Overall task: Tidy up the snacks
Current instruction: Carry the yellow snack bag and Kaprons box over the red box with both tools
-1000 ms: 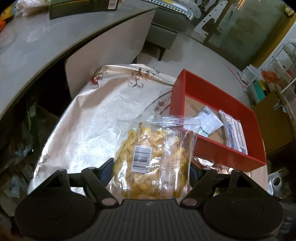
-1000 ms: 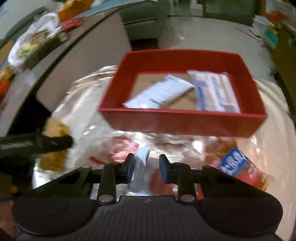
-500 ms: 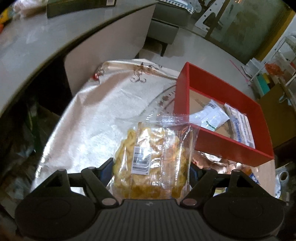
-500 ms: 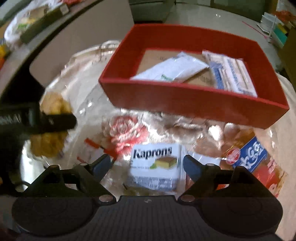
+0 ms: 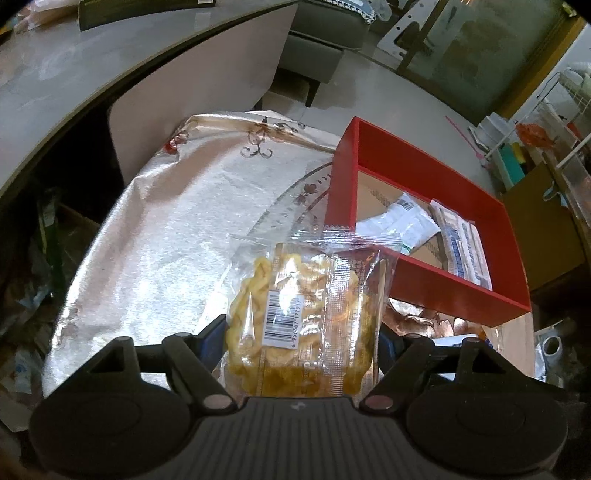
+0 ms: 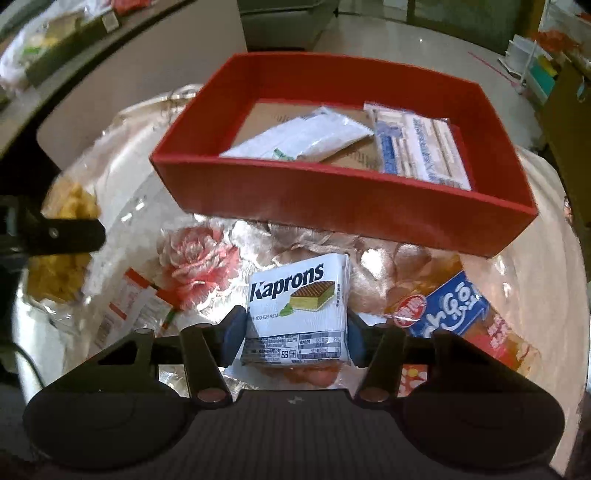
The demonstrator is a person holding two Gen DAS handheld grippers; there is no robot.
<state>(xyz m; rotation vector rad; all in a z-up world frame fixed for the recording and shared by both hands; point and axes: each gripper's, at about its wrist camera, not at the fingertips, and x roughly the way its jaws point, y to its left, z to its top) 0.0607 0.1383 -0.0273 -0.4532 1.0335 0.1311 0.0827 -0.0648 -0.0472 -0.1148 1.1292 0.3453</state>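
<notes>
My left gripper (image 5: 301,339) is shut on a clear bag of yellow twisted snacks (image 5: 299,314) and holds it above the cloth, left of the red box (image 5: 458,291). The box (image 6: 354,206) holds a white packet (image 6: 306,138) and a blue-and-white wafer pack (image 6: 421,147). My right gripper (image 6: 295,332) is closed around a white Kaprons wafer pack (image 6: 299,314) on the flowered cloth, just in front of the box. The left gripper's finger (image 6: 62,236) and its yellow bag (image 6: 62,266) show at the left of the right wrist view.
A blue and red snack bag (image 6: 461,314) lies right of the Kaprons pack. An orange-striped clear packet (image 6: 129,310) lies to its left. A grey curved counter (image 5: 74,74) stands to the left, with a sofa (image 5: 321,33) and shelves (image 5: 546,129) beyond.
My right gripper opened wide over the Kaprons pack, then closed on its sides. My left gripper has kept the yellow snack bag and shifted slightly nearer the red box.
</notes>
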